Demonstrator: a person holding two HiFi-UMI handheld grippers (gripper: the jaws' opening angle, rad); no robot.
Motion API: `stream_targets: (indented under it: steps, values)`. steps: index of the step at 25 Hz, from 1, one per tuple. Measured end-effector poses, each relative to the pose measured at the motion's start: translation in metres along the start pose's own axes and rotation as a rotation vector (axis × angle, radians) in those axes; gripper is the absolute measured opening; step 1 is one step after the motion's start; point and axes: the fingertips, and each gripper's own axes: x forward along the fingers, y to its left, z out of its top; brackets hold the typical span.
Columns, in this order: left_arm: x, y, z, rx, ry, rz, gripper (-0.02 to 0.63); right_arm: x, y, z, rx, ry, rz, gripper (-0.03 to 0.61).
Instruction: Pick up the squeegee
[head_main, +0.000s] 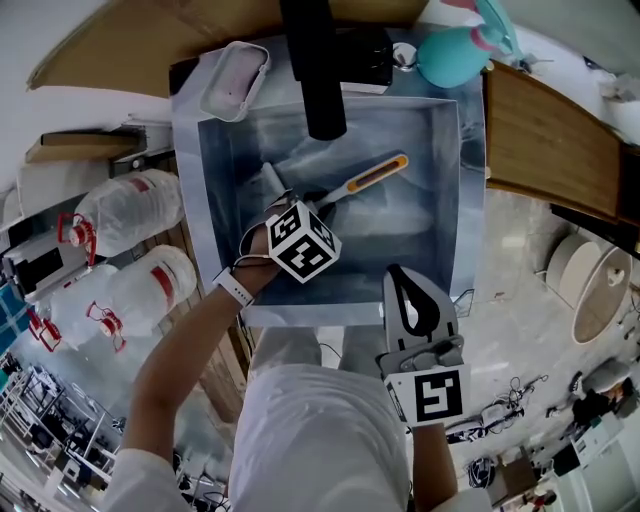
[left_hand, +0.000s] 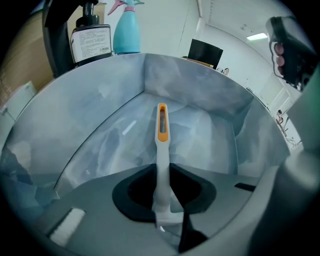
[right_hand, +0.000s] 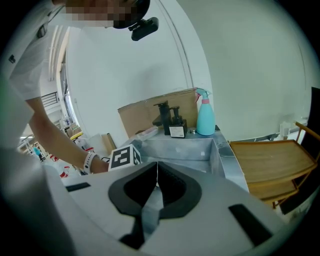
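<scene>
Steel sink (head_main: 446, 150) holds the squeegee (head_main: 372, 176), its white-and-orange handle slanting across the basin. The left gripper (left_hand: 162, 181), pointed steeply down, clamps the handle near the blade end. The grasp looks made, so a straight, steady lift comes next. The right gripper (right_hand: 156, 183) hangs closed and empty outside the front rim.

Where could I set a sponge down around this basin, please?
Bare: basin floor between squeegee and right wall; the wooden shelf beyond that wall. Crowded: back rim, with white container, black bottle and spray bottle.
</scene>
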Motion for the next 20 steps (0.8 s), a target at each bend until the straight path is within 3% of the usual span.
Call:
stream_targets:
  steps: [11,20]
  values:
    - [-0.012,-0.003,0.0,0.034,-0.003,0.034,0.078,-0.008,-0.002,0.013,-0.019,-0.031,-0.014,0.006]
    - [-0.059,-0.01,0.016,0.031,-0.089,0.098,0.077,-0.027,-0.002,0.03,-0.052,-0.073,-0.025,0.006]
